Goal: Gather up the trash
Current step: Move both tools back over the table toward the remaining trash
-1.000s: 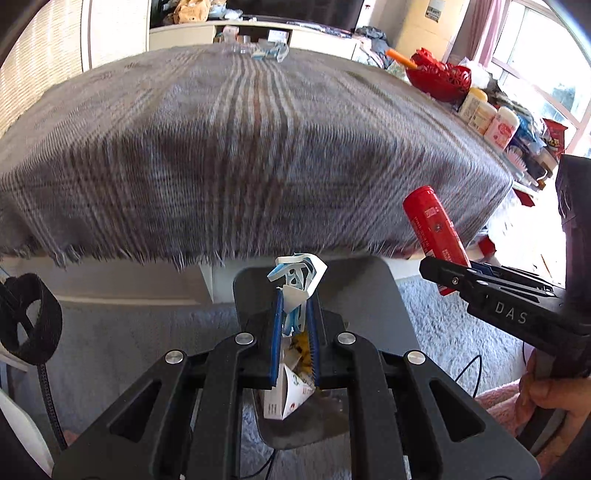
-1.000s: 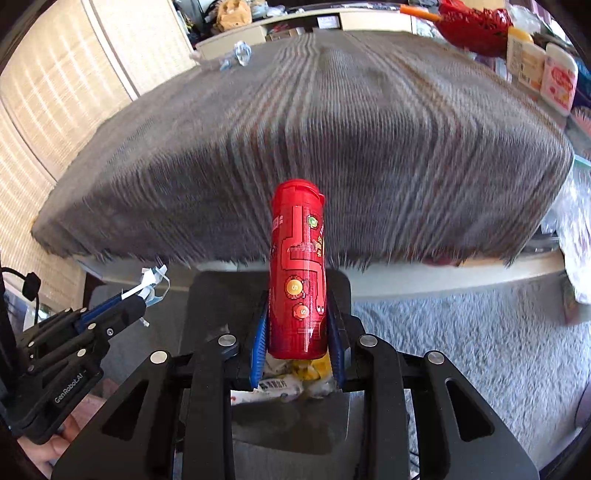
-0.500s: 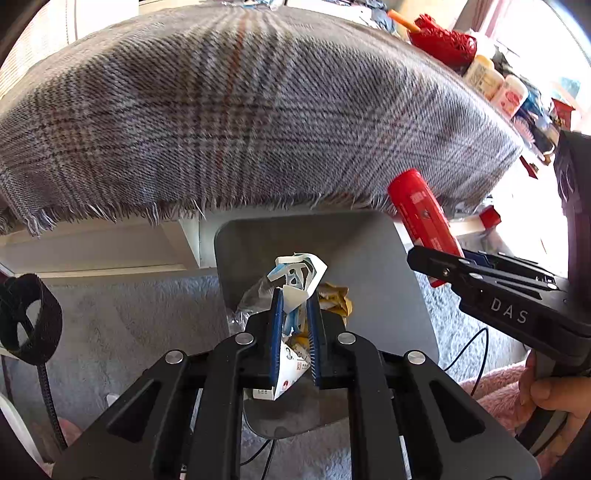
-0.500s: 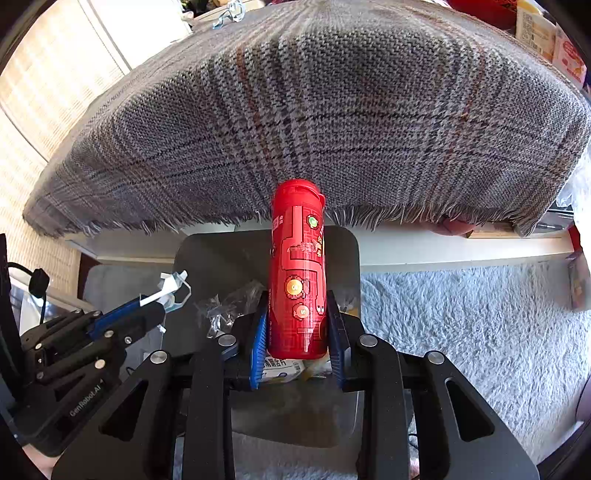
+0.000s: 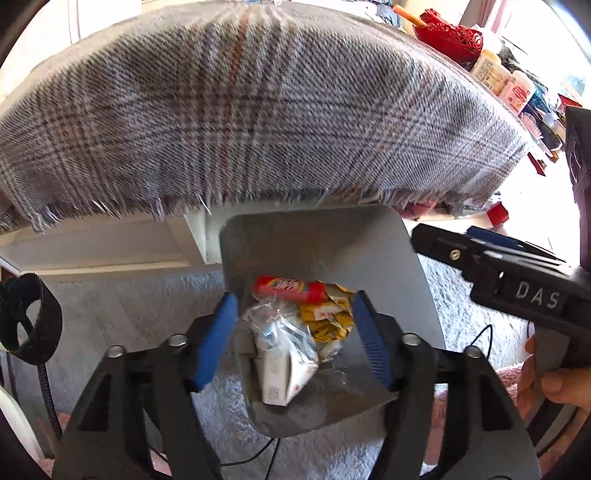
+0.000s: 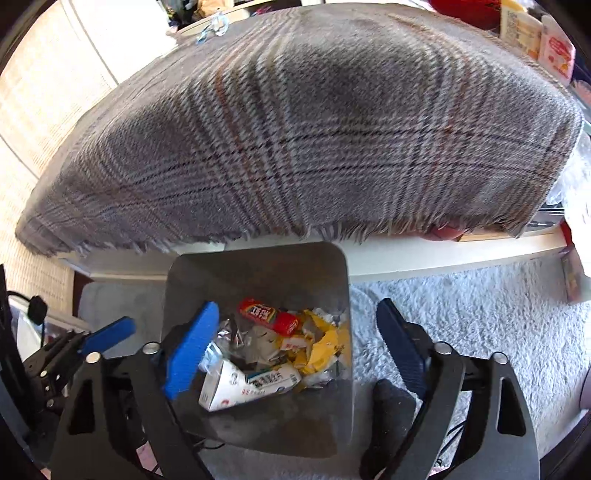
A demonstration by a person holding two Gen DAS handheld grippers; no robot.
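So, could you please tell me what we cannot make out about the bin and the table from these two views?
- Bin floor: both views, buried under the red tube, milk carton and yellow wrappers.
- Bin's near rim: left wrist view, behind the left hand-held gripper.
- Table top: both views, covered by the plaid cloth.
- Small item at the far table edge: right wrist view, too small to identify.

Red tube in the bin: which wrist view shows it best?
The right wrist view: the red tube lies unobstructed atop the trash in the bin. The left wrist view shows it too, but blurrier, its lower edge behind crumpled plastic.
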